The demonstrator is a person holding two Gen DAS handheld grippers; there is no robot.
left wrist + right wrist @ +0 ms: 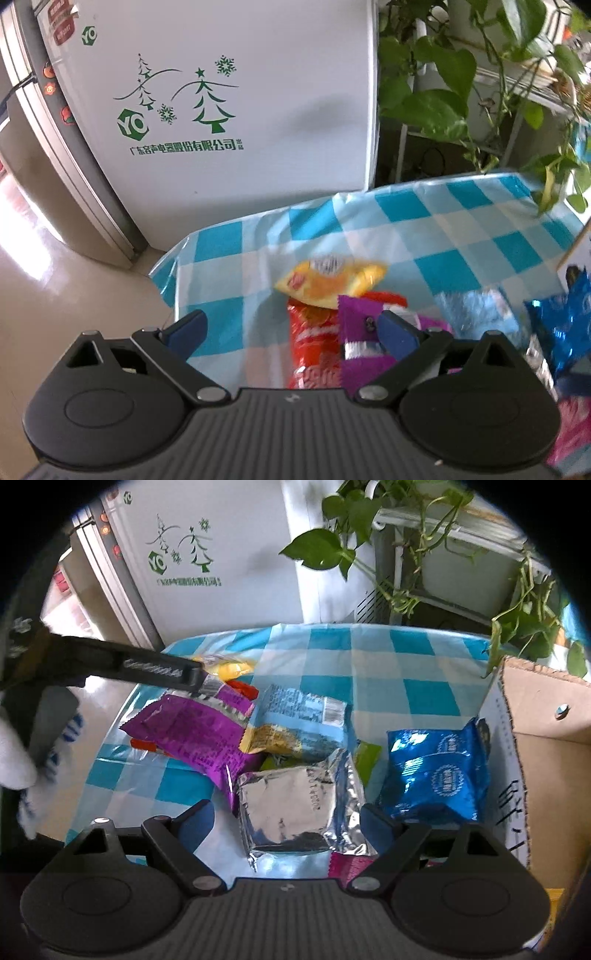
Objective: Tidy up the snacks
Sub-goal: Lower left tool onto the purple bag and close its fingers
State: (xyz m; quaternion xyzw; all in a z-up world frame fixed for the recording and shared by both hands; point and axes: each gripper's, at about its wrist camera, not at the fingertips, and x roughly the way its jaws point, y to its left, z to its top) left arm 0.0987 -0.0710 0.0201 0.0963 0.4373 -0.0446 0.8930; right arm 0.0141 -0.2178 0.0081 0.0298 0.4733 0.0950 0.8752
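Observation:
Snack packets lie in a heap on a blue-checked tablecloth (369, 657). My left gripper (291, 328) is open above a red packet (314, 343), its right finger over a purple packet (358, 325); a yellow packet (332, 280) lies beyond. In the right wrist view the left gripper (192, 675) reaches over the purple packet (195, 738). My right gripper (288, 819) is open around a silver packet (299, 805), not closed on it. A blue foil packet (436, 771) leans against a cardboard box (546, 716). A light blue packet (299, 716) lies behind.
A white fridge (229, 103) stands behind the table's left corner. Leafy plants on a white rack (424, 554) hang over the far right. The table's left edge (173, 280) drops to a tiled floor. A pink packet (347, 867) lies under the silver one.

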